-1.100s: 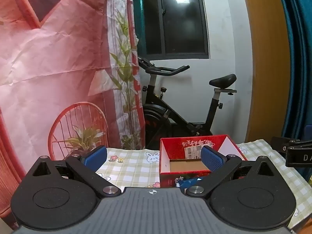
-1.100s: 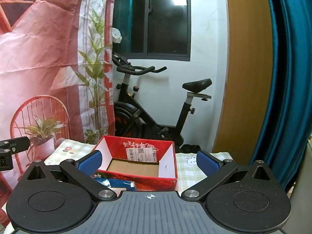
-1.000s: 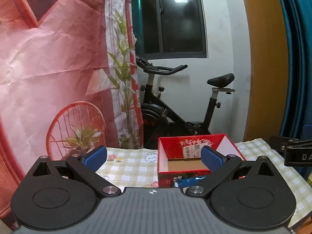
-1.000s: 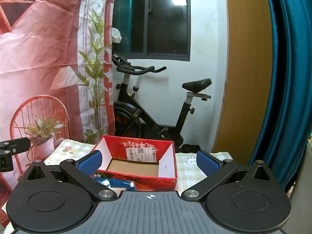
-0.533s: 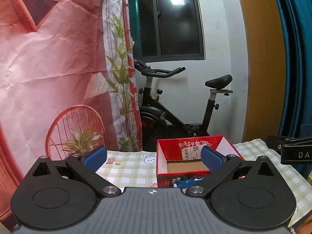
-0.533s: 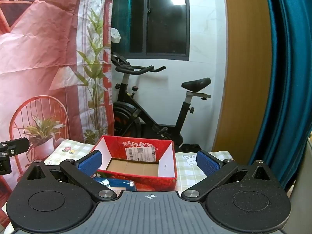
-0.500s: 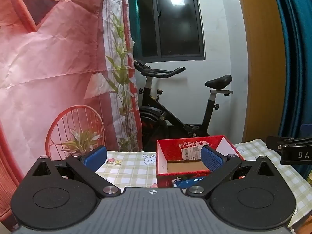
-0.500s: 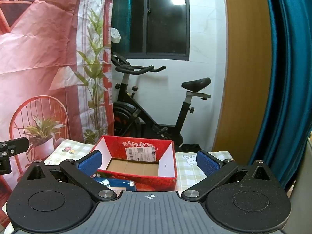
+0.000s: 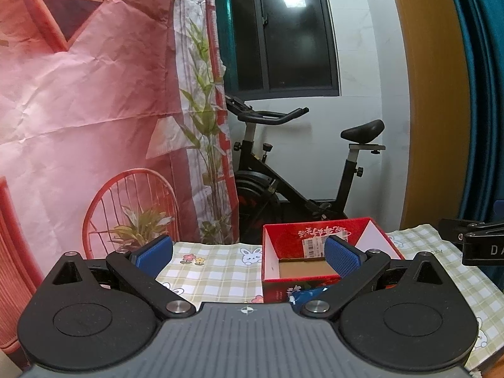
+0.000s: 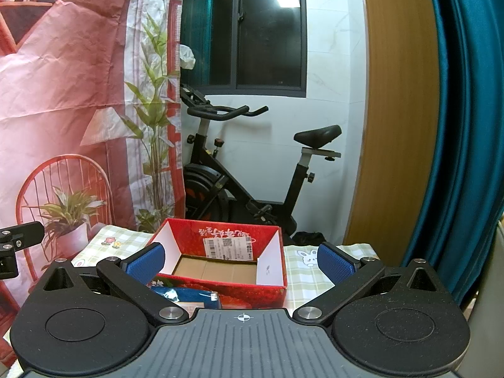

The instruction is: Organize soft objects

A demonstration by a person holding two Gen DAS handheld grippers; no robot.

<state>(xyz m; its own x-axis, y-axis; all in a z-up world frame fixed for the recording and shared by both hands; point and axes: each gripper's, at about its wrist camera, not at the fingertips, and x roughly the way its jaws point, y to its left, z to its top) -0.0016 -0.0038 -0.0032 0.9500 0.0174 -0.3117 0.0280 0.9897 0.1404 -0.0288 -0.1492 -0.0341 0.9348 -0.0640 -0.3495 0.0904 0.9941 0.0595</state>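
An open red cardboard box (image 9: 318, 242) (image 10: 220, 245) with a bare brown floor stands on a green checked tablecloth (image 9: 214, 271) (image 10: 302, 271). A blue soft packet (image 10: 186, 296) (image 9: 307, 294) lies against the box's near wall, partly hidden by the gripper bodies. My left gripper (image 9: 247, 253) is open and empty, hovering short of the box, whose left half shows between its blue pads. My right gripper (image 10: 239, 263) is open and empty too, the box framed between its fingers.
A black exercise bike (image 9: 283, 170) (image 10: 245, 170) stands behind the table, against a white wall with a dark window. A pink printed backdrop (image 9: 94, 110) hangs at left, a teal curtain (image 10: 466, 126) at right. The right gripper's side (image 9: 472, 245) pokes in at right.
The left wrist view has shifted slightly, so the red box sits a little further left in it. The right gripper has hardly moved. Both grippers have stayed open.
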